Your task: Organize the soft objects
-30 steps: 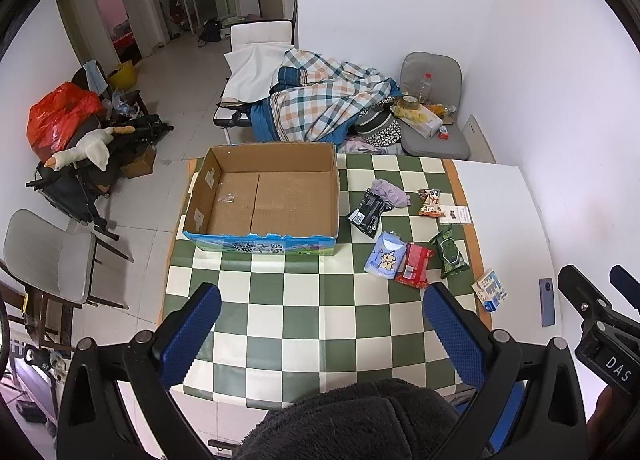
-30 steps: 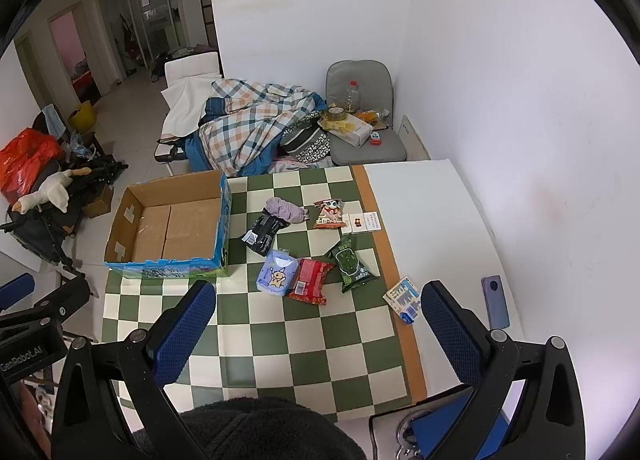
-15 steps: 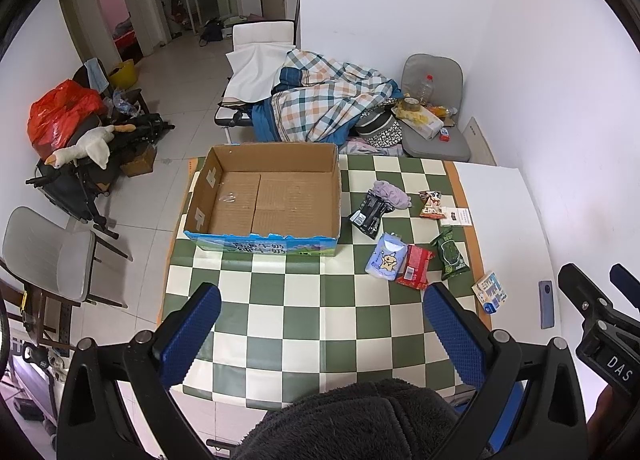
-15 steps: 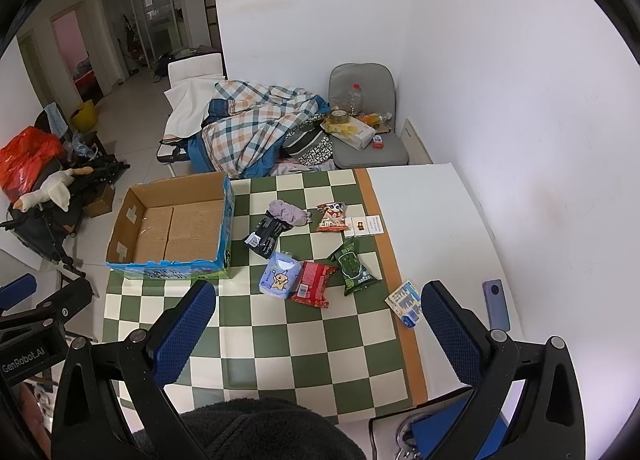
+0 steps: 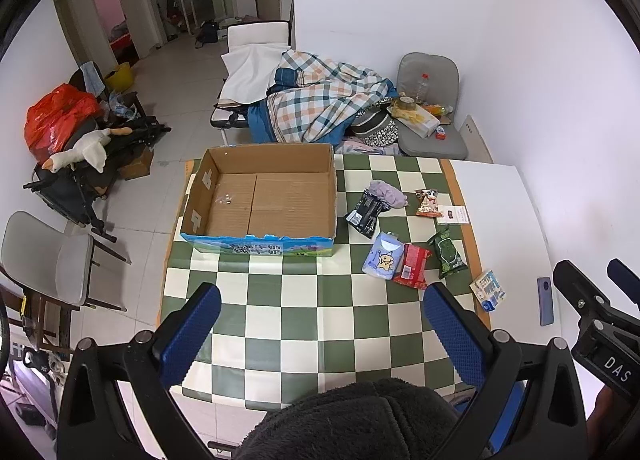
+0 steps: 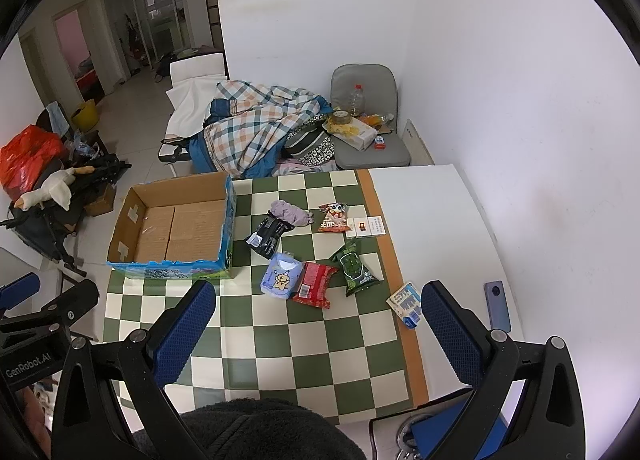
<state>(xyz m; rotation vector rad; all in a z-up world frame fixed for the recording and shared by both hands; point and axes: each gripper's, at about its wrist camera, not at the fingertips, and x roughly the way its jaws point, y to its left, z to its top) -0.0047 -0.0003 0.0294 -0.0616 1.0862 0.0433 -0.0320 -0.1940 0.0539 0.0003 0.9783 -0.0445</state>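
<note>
Packets (image 6: 310, 260) slightly nearer right claw (image 6: 318, 334)

Both wrist views high above table (image 5: 304, 324)

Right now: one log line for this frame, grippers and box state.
left gripper open, hovering | right gripper open, hovering | cardboard box holds no packets | soft packets on checkered table | nothing grasped

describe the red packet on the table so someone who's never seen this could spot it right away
Start at the open cardboard box on the green checked tablecloth and look right of its near corner. Three packets lie side by side there; the red packet is the middle one, between a pale blue pack and a dark green pack.
</note>
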